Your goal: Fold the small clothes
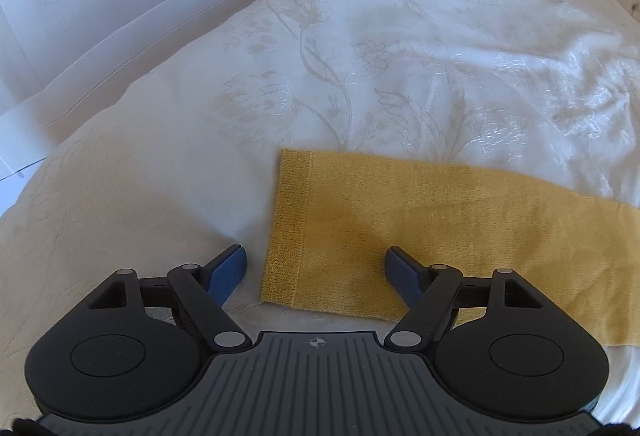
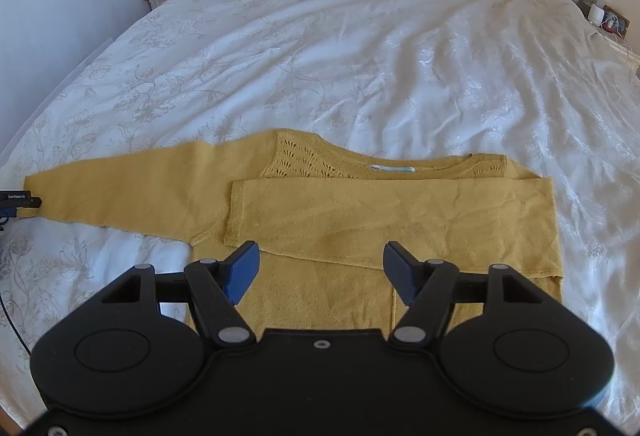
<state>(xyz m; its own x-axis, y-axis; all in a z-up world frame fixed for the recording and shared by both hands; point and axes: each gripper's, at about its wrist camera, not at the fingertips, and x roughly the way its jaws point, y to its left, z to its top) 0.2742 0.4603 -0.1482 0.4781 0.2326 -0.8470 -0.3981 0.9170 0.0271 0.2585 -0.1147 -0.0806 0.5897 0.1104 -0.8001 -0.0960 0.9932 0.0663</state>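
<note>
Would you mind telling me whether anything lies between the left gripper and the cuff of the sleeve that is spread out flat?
Nothing visible does. The left gripper is open right at the sleeve cuff, with only bare bedspread around it.

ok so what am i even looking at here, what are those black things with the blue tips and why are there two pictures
Each picture comes from a camera mounted on a hand-held grabbing tool; a person holds one in each hand. The black parts with blue pads are the tools themselves. The left tool looks at the cuff end of a sleeve. The right tool looks over the whole yellow sweater, lying flat on a white bedspread. One sleeve is already folded across the body; the other stretches out sideways, and the left tool shows at its cuff. Both tools are open, holding nothing.
</note>
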